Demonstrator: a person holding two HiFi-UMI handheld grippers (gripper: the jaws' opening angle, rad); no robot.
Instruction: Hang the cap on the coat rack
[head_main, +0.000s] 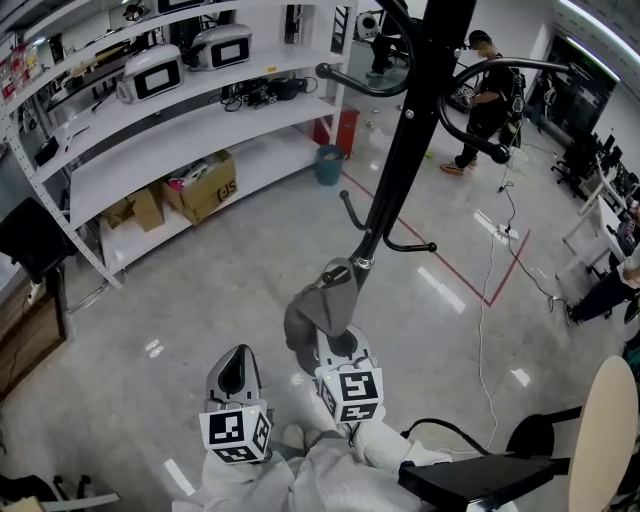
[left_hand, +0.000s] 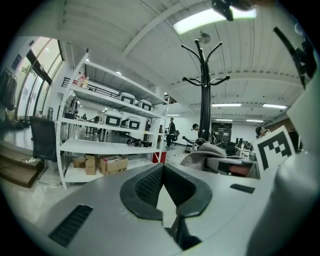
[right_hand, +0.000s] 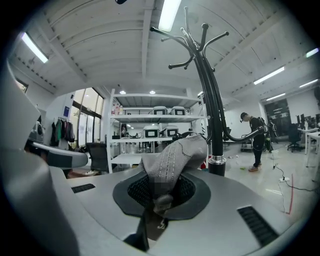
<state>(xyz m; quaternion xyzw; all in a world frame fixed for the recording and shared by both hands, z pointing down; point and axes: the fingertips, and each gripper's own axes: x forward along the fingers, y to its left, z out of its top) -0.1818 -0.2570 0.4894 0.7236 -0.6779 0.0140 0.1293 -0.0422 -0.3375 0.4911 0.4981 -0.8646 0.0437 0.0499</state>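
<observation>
Grey knit fabric is pinched tight in the right claw: that's the cap, held just in front of the black coat rack pole, on no hook yet. Beside it the left claw is closed on nothing, with white shelving beyond.

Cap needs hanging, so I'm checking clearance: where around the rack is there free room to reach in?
Open floor between the shelving and the coat rack leaves room on the left. Its low hooks are bare. Tighter on the right: chair, cable.
</observation>
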